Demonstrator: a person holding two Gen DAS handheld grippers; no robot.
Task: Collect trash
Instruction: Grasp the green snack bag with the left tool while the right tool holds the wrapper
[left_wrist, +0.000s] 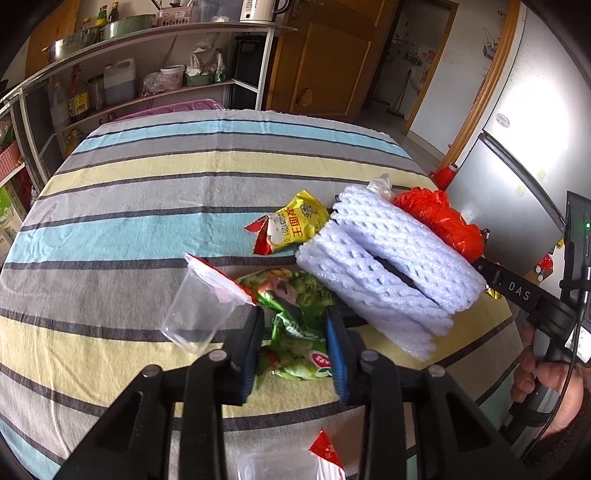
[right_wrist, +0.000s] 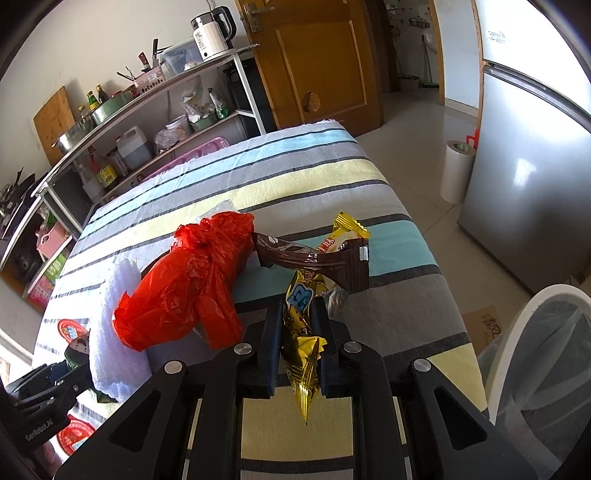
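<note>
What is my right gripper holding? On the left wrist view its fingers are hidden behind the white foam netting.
Observer: The right gripper is shut on a gold snack wrapper.
Operator: Is there a bin near it?
Observer: Yes, a white lined bin stands on the floor, off the table's right edge.
Operator: Any trash beyond that wrapper?
Observer: A brown wrapper lies just beyond it, beside the red plastic bag.
</note>
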